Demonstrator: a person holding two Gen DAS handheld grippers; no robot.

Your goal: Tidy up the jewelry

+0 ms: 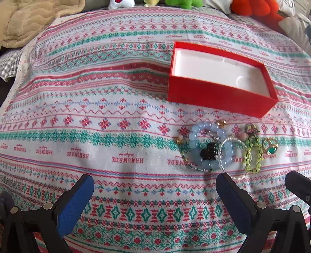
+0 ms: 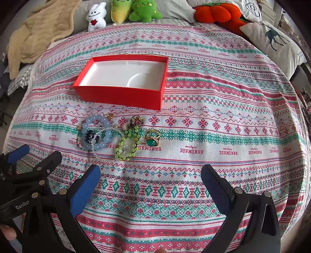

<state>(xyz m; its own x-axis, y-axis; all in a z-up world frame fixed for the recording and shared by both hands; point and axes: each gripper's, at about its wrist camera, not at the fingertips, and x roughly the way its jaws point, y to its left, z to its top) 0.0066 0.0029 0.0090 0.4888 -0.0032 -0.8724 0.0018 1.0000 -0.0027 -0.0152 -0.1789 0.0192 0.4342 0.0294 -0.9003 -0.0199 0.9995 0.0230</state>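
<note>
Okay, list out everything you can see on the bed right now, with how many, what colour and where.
Box: one, red outside, white inside, open, nothing in it, on the cloth behind the jewelry.
Bead bracelet: one, pale blue, left of the pile, a dark piece lying on it.
Clear bead strand: one, crossing the blue bracelet.
Green bracelet: one, yellow-green with black cord, middle of the pile.
Ring: one, gold with green stone, right end.
Cloth: one, pink, teal and white pattern, covering the surface.
Plush toys: several, white, green, orange, along the back.
Blanket: one, beige, back left.
Left gripper: open, holding nothing.
Right gripper: open, holding nothing.
</note>
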